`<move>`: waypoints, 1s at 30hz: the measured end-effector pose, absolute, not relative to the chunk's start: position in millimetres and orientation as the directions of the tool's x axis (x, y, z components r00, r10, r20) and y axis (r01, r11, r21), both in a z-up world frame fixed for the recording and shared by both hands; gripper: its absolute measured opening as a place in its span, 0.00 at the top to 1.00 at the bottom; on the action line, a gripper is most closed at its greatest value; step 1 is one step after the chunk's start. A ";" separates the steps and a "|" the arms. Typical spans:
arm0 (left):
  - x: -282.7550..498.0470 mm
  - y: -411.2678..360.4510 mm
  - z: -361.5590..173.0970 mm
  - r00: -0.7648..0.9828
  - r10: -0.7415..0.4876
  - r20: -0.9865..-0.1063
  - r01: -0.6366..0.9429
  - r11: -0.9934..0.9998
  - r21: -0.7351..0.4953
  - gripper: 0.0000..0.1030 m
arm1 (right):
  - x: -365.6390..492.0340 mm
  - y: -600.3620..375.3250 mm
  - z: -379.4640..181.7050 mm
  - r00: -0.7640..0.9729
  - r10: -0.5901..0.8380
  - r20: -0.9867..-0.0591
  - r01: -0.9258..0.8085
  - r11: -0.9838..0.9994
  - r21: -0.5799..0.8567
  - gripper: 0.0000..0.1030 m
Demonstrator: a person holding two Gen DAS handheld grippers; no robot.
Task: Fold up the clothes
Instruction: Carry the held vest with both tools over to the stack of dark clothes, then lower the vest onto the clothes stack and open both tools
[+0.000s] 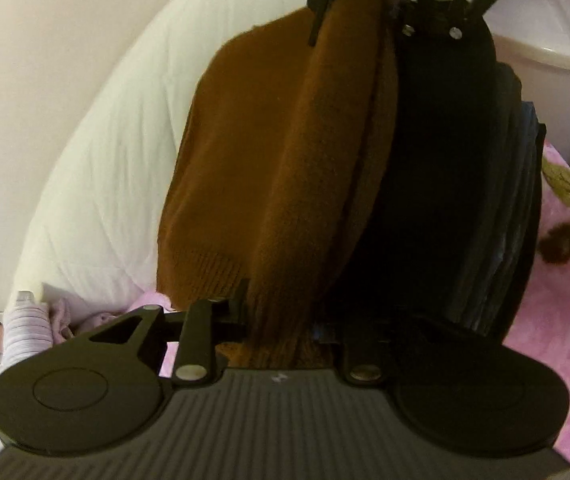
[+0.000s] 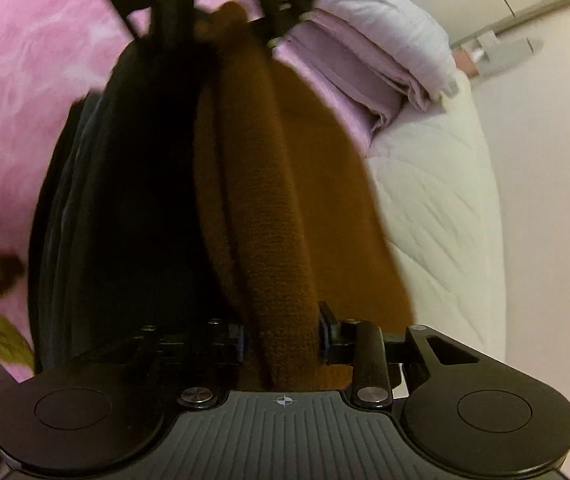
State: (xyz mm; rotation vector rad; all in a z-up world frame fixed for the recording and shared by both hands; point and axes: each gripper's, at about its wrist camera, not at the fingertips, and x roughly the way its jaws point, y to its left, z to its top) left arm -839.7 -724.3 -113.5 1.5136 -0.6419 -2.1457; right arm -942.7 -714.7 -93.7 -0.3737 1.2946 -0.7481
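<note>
Both ends pinched: left gripper (image 1: 285, 316) and right gripper (image 2: 283, 336) each clamp the folded brown sweater (image 1: 269, 160), stretched between them beside the dark clothes stack (image 1: 485, 200) on the pink floral blanket (image 1: 557, 280). Best lowered level, edges aligned, both released together.

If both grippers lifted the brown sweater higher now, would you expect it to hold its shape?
Probably not. The brown sweater already sags in soft folds between the left gripper and the right gripper, so it looks floppy. Its fuzzy knit should grip the pads rather than slip.
</note>
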 end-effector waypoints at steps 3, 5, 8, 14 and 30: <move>-831.1 -729.2 -107.3 -0.329 -0.595 -0.734 0.119 -0.797 0.593 0.71 | -953.7 -707.2 -83.0 0.081 -0.687 -0.722 0.325 0.703 -0.633 0.63; -825.6 -731.9 -105.5 -0.345 -0.599 -0.723 0.118 -0.792 0.600 0.70 | -955.2 -708.1 -80.0 0.067 -0.694 -0.717 0.339 0.692 -0.637 0.63; -823.0 -735.7 -111.8 -0.358 -0.592 -0.722 0.088 -0.791 0.605 0.73 | -960.6 -705.9 -73.0 0.083 -0.674 -0.734 0.398 0.698 -0.596 0.64; -812.7 -740.5 -106.8 -0.367 -0.591 -0.718 0.109 -0.794 0.598 0.76 | -940.7 -691.2 -69.6 0.087 -0.655 -0.751 0.469 0.692 -0.549 0.73; -811.1 -764.7 -108.8 -0.342 -0.637 -0.691 0.107 -0.757 0.645 0.73 | -933.9 -672.4 -90.5 0.028 -0.686 -0.728 0.404 0.673 -0.619 0.61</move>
